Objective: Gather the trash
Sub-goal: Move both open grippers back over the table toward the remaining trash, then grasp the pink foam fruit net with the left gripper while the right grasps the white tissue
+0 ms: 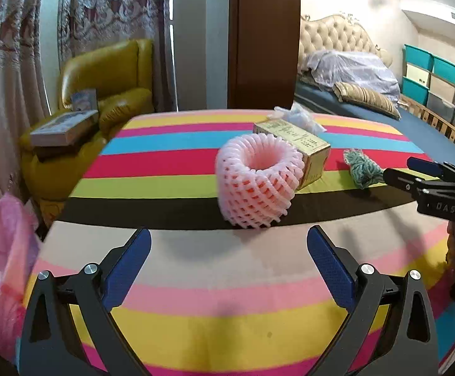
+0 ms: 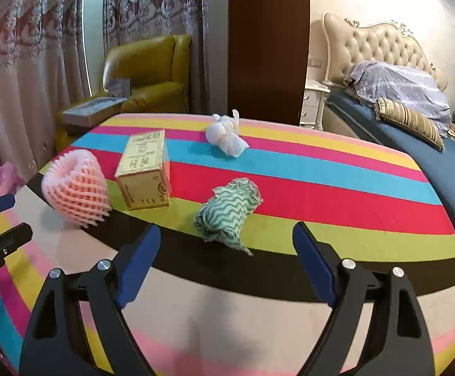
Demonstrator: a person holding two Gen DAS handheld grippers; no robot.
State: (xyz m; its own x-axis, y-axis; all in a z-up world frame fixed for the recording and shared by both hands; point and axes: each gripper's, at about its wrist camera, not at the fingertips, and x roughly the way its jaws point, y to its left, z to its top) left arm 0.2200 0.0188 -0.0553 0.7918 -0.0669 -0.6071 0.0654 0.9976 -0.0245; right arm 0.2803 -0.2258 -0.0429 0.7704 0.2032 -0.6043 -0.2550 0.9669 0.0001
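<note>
Looking along the left gripper (image 1: pixel 229 250), its jaws stand wide apart with nothing between them, over the pale band of a striped cloth (image 1: pixel 196 313) that covers the table. Just beyond the fingertips, on the black stripe, stands a pink foam net sleeve (image 1: pixel 257 181), upright on one end with its open mouth tilted up and toward the camera. Touching it from behind is a tan cardboard box (image 1: pixel 299 150), lying flat with its long axis running from far left to near right, one small end face turned toward the right. A white crumpled wad (image 1: pixel 299 116) shows behind the box, and a green-and-white patterned rag (image 1: pixel 362 169) lies to the right, near the tips of the right gripper (image 1: pixel 415 172), which comes in from the right edge. A pink bag (image 1: pixel 4 266) hangs off the table at the left, blurred, so its mouth is hard to make out. Seen from the right wrist, the right gripper (image 2: pixel 227 247) also has its jaws wide apart and empty, and the rag (image 2: pixel 227 216) lies bunched just past them, its long axis slanting from near left to far right, across the green stripe. The box (image 2: pixel 145 172) sits left of it with a small end facing the camera and its length running away, the sleeve (image 2: pixel 75 188) leaning beside it at the left, and the wad (image 2: pixel 225 139) well behind on the blue stripe. The left gripper (image 2: pixel 1 219) shows at the left edge.
</note>
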